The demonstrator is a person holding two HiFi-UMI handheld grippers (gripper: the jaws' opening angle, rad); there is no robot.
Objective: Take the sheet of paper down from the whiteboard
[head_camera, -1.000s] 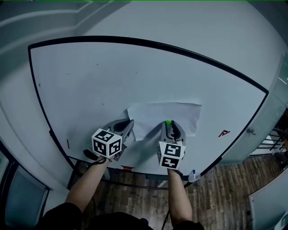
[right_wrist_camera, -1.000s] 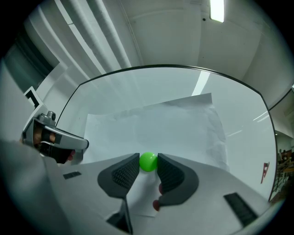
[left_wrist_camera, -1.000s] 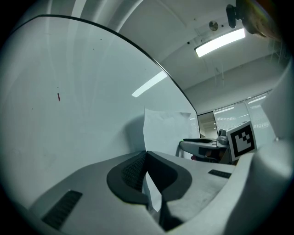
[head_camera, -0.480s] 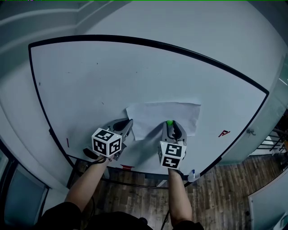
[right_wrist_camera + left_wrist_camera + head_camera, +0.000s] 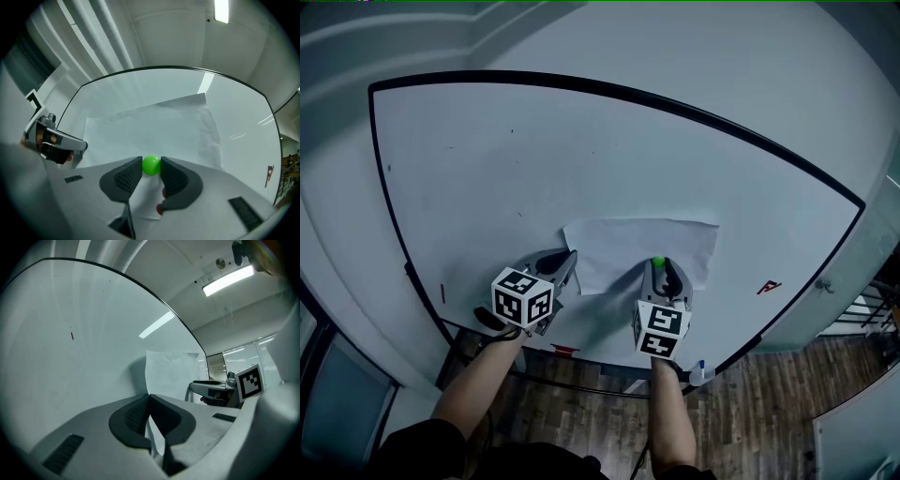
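Near bottom edge of whiteboard [image 5: 487, 159], right of centre: sheet of paper [image 5: 637, 242], flat vs board. Left gripper [image 5: 149, 401] clamped on sheet's lower-left corner. Right gripper [image 5: 657, 267] pinching green ball [image 5: 151, 165], prob. magnet, at sheet's bottom edge. Progress: both grips made; magnet not yet off, sheet not yet down.

Office or meeting room, large black-framed whiteboard [image 5: 534, 169] on a pale wall [image 5: 750, 56], long ceiling strip light [image 5: 228, 280], wood-plank floor [image 5: 750, 417], glazed panels [image 5: 243, 355] beyond.
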